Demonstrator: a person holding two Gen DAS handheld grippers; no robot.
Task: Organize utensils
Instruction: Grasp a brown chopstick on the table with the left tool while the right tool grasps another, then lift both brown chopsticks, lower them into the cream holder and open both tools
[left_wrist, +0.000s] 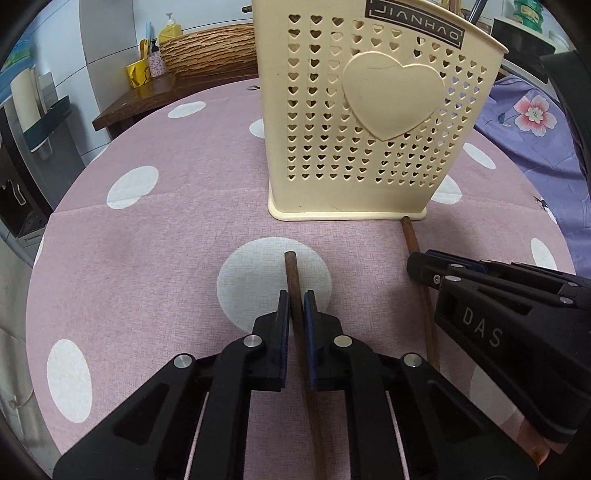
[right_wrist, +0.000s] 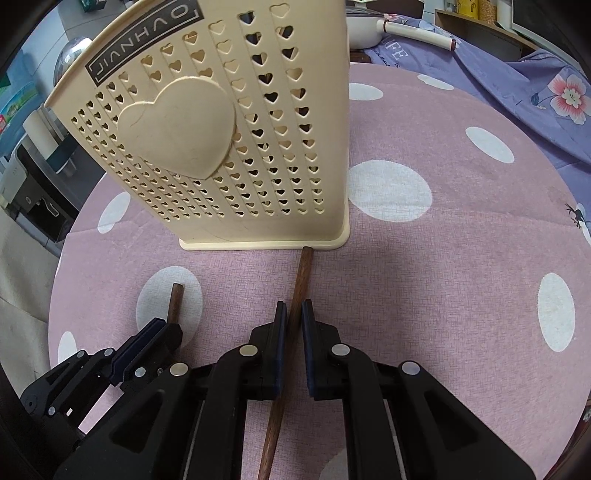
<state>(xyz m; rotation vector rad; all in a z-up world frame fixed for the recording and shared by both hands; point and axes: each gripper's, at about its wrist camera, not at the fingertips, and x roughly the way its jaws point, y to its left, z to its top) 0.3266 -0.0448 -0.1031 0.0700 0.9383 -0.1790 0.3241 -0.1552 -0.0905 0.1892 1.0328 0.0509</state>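
Both of my tongs are pinching chopsticks lying on the dotted tablecloth (left_wrist: 147, 258): my left tongs (left_wrist: 296, 295) are clamping the left chopstick (left_wrist: 291, 273), my right tongs (right_wrist: 293, 306) the right chopstick (right_wrist: 301, 277), whose tip is touching the foot of the cream holder (left_wrist: 362, 122). Neither is lifted yet, so I am judging both still need dropping into the holder.

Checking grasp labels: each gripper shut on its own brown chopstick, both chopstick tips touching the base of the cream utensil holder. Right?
Not quite. Only the right gripper's chopstick reaches the cream utensil holder's base. The left gripper's chopstick ends short of it, on a white dot of the pink tablecloth; the left wrist view shows the gap. Both grippers are shut on their chopsticks.
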